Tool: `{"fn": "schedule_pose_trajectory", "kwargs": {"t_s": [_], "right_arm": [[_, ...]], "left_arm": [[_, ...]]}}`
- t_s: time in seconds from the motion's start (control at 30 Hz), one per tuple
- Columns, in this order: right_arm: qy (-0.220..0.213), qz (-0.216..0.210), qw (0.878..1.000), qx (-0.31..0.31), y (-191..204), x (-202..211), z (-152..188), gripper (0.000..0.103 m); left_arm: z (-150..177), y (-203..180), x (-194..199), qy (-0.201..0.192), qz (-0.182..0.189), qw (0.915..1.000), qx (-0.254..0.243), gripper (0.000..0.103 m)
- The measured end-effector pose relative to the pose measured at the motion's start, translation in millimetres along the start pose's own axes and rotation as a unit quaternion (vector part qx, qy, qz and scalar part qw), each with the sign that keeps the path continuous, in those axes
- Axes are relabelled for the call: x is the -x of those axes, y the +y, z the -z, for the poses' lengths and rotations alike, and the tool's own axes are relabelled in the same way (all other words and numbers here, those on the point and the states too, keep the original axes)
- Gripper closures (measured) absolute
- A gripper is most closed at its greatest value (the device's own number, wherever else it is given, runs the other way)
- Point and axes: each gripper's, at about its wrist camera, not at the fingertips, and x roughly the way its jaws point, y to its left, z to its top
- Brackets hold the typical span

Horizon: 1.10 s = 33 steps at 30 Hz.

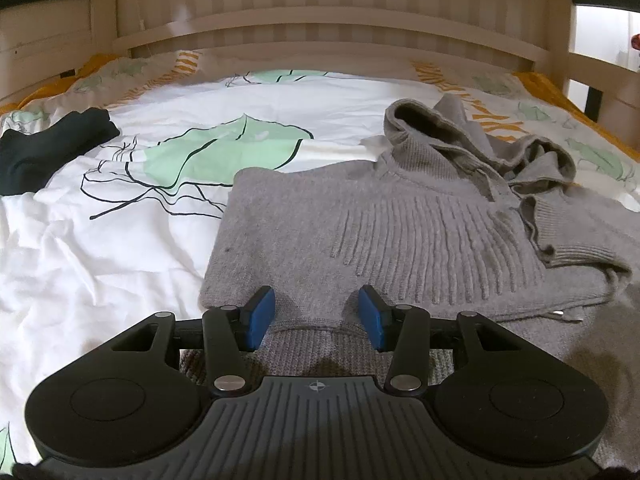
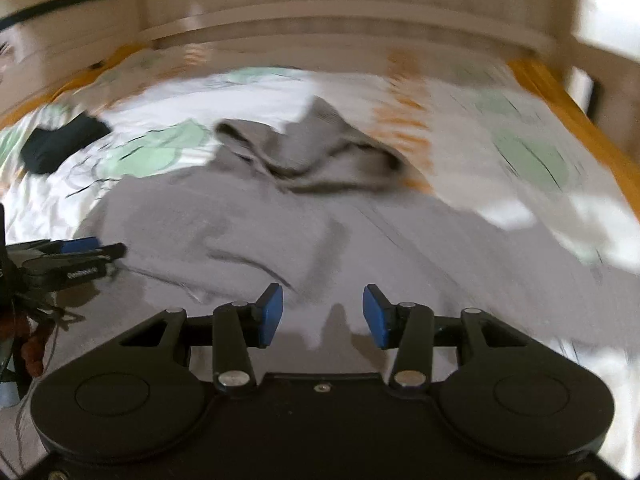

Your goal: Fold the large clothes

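A grey knitted hooded sweater (image 1: 400, 232) lies partly folded on the bed, its hood (image 1: 440, 132) bunched at the far side and a ribbed cuff turned over on the right. My left gripper (image 1: 318, 316) hangs open just over the sweater's near edge, its blue pads apart with only knit showing below them. The right wrist view is blurred. There my right gripper (image 2: 323, 316) is open above the sweater's body (image 2: 240, 232), nothing between its pads. The left gripper (image 2: 80, 254) shows at the left edge of that view, low over the cloth.
The bed has a white duvet (image 1: 100, 240) with green leaf prints, over an orange sheet (image 1: 552, 88). A dark folded garment (image 1: 44, 152) lies at the far left. A pale wooden slatted headboard (image 1: 320, 28) closes the far side, with a bed rail on the right.
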Motion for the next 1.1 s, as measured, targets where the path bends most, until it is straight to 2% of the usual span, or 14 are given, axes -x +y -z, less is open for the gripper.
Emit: {"fn": "schedule_pose_trajectory", "kwargs": {"t_s": [0.07,0.13,0.27,0.33,0.37,0.43,0.5,0.6,0.7,0.8,0.83,1.0,1.03,1.1], "right_arm": [[-0.005,-0.004,0.999,0.033,18.6,-14.9,-10.8,0.047],[0.001,0.006,0.998,0.069,37.0,-34.1,-16.3,0.034],[0.019,0.038,0.987,0.154,65.9,-65.4,-11.0,0.035],[0.028,0.054,0.984,0.170,68.7,-75.7,-7.5,0.043],[0.030,0.046,0.985,0.162,65.4,-76.0,-7.3,0.049],[0.031,0.039,0.991,0.122,52.1,-73.4,-10.4,0.088],[0.026,0.059,0.995,0.075,32.1,-68.6,-12.8,0.090],[0.030,0.063,0.997,-0.023,-7.3,-61.6,-11.7,0.091],[0.060,0.038,0.993,-0.096,-36.0,-63.9,-1.1,0.089],[0.059,0.029,0.993,-0.094,-38.5,-63.6,6.5,0.086],[0.057,0.022,0.994,-0.095,-39.5,-60.9,6.4,0.076],[0.038,-0.004,0.992,-0.122,-59.6,-28.7,6.1,0.052],[0.036,0.000,0.992,-0.124,-66.1,-23.7,6.1,0.048],[0.034,0.006,0.991,-0.130,-88.9,-8.9,8.6,0.047]], "left_arm": [[0.2,-0.8,0.3,0.000,-0.002,1.0000,-0.002,0.057],[0.3,-0.5,0.3,0.000,-0.001,1.0000,0.000,0.057],[0.8,0.6,0.3,-0.002,0.002,1.0000,0.003,0.057],[1.1,1.6,0.4,-0.002,0.005,1.0000,0.006,0.057],[1.1,2.0,0.5,-0.003,0.006,1.0000,0.007,0.057],[1.0,3.1,0.4,-0.003,0.008,0.9999,0.009,0.057],[1.1,3.6,0.5,-0.003,0.009,0.9999,0.011,0.057],[0.9,2.7,0.4,-0.003,0.008,0.9999,0.010,0.057],[0.8,2.0,0.7,-0.003,0.007,0.9999,0.008,0.057],[-0.2,-0.2,1.4,-0.002,0.002,1.0000,0.001,0.057],[-1.1,-1.2,1.5,-0.001,0.001,1.0000,-0.002,0.057],[-8.4,-2.7,8.8,0.013,0.008,0.9997,-0.017,0.057],[-9.0,-3.5,11.3,0.015,0.009,0.9997,-0.018,0.057],[-9.6,-5.9,17.2,0.019,0.010,0.9996,-0.016,0.057]]}}
